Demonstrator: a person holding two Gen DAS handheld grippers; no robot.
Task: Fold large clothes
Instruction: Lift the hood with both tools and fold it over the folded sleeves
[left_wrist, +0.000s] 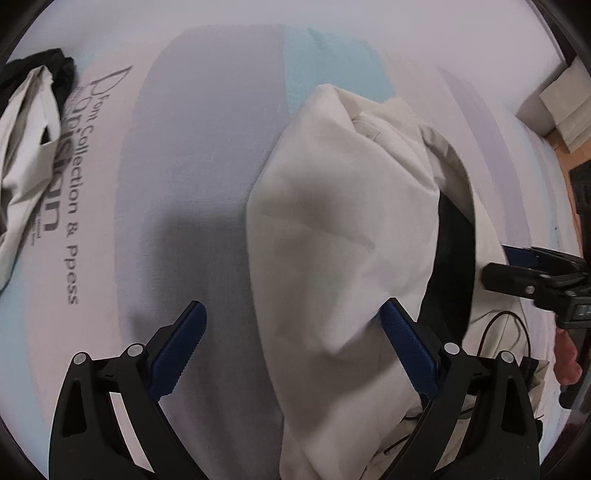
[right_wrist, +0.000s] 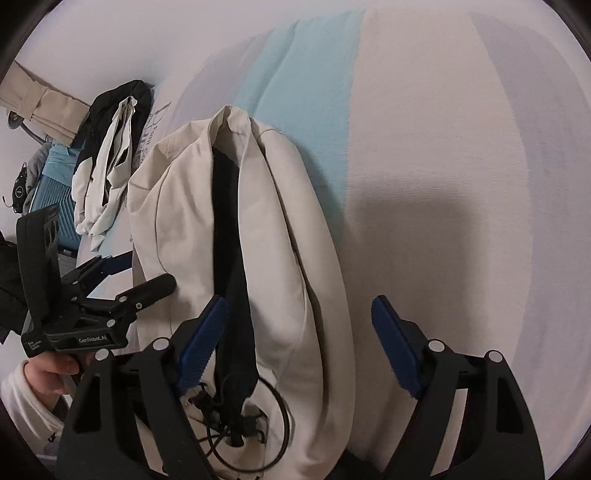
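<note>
A cream garment (left_wrist: 332, 236) with a black lining (left_wrist: 452, 258) and a black drawcord (right_wrist: 255, 424) lies bunched lengthwise on the printed bed sheet (left_wrist: 192, 184). It also shows in the right wrist view (right_wrist: 280, 258). My left gripper (left_wrist: 295, 328) is open; the cloth lies between its blue pads (left_wrist: 406, 347) and over the right one. My right gripper (right_wrist: 299, 328) is open, its fingers straddling the garment's near end. The left gripper shows in the right wrist view (right_wrist: 122, 273), and the right gripper at the right edge of the left wrist view (left_wrist: 517, 269).
A second cream and black garment (left_wrist: 26, 147) lies crumpled at the sheet's far left; it also shows in the right wrist view (right_wrist: 110, 158). The sheet carries grey lettering (left_wrist: 74, 206) and a turquoise stripe (right_wrist: 306, 88). A blue suitcase (right_wrist: 55, 192) and beige curtain (right_wrist: 40, 99) stand beyond the bed.
</note>
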